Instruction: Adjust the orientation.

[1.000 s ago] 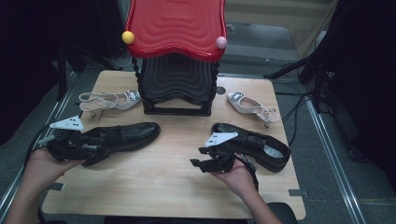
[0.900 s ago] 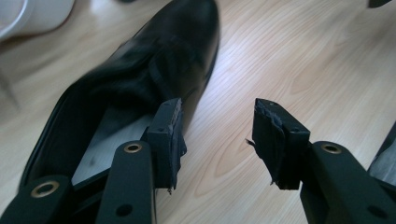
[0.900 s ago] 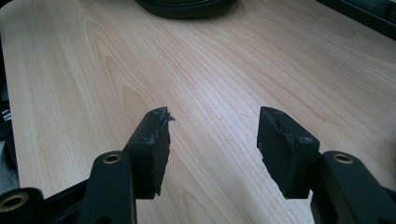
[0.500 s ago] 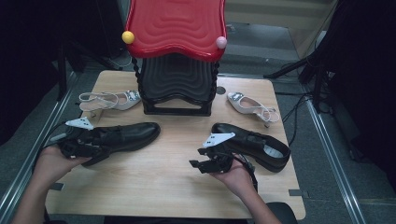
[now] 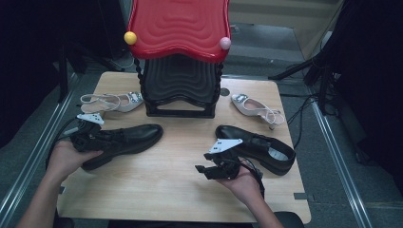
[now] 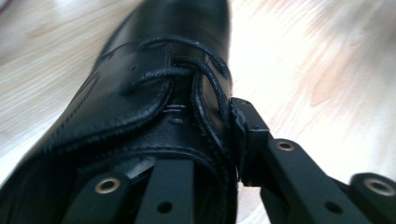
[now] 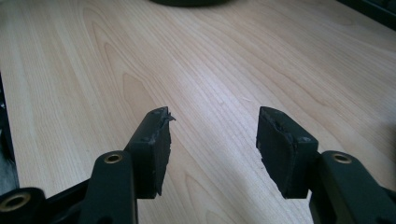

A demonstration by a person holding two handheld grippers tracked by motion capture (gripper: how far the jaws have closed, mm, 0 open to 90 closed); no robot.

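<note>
Grasp step: my left claw (image 6: 205,172) has just been closing, one jaw inside the collar of the black lace-up shoe (image 5: 121,139), one outside, clamped on its side wall. The shoe lies at the counter's (image 5: 166,180) left side. Left hand low, palm under the heel. Right claw (image 7: 212,140) released, hovering. Next probably lift, keeping the shoe level.

My left gripper (image 5: 88,135), at the frame's left, has just been closing its jaws; my right gripper (image 5: 216,166), lower centre, holds its jaws apart.
</note>
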